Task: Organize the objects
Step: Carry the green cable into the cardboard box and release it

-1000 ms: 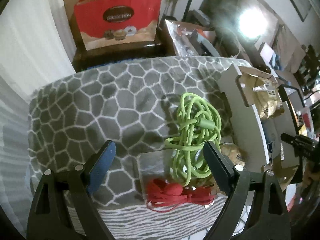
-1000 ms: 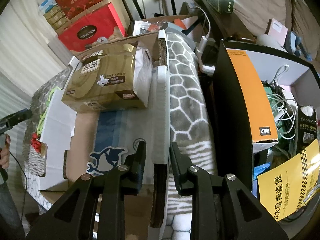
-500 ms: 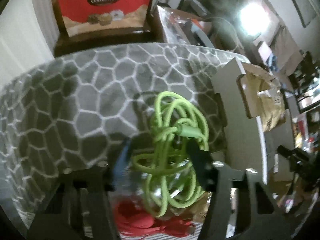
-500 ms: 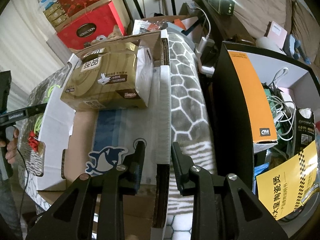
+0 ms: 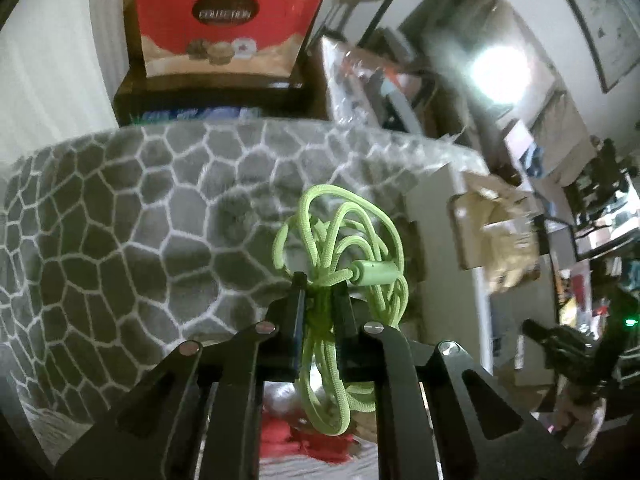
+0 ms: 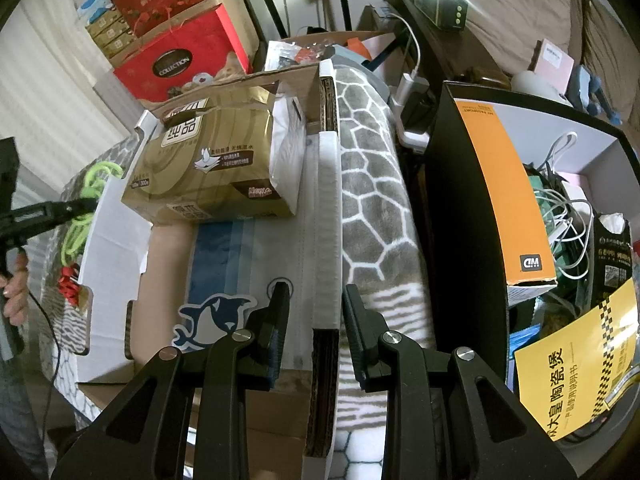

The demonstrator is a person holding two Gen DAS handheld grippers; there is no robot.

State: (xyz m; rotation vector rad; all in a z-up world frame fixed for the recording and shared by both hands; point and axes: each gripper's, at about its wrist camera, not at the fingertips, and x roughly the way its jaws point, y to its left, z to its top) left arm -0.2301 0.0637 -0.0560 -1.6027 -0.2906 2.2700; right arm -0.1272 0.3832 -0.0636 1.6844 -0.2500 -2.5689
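Grey fleece blanket (image 5: 132, 240) with a white cell pattern covers the surface, far left to centre of the left wrist view. Left tongs (image 5: 320, 284) clenched on the lime-green cable (image 5: 340, 248); its loops fan out above the tips, more strands hang down between the fingers, and a green plug barrel juts to the right of the grip. Red cord bundle (image 5: 316, 440) lies below, partly hidden by the tongs. Whether the green cable is clear of the blanket cannot be told. Beyond the blanket's far edge: red gift bag (image 5: 228, 20) marked COLLECTION. To the right, a white cardboard flap (image 5: 436, 200), blurred.

Right wrist view, left to right: the green cable at the far left edge, pinched by the other tool; white-sided cardboard box (image 6: 116, 240) lying open; gold tissue pack (image 6: 216, 160) resting in its far end; a dolphin sticker (image 6: 216, 316) on the box floor. Right tongs (image 6: 314, 304) parted, straddling the box's near wall, one finger inside, one outside over the blanket; contact with the wall cannot be told. Further right, a black-and-orange box (image 6: 500, 188), then tangled white cables (image 6: 564, 208) and a yellow leaflet (image 6: 576, 368).
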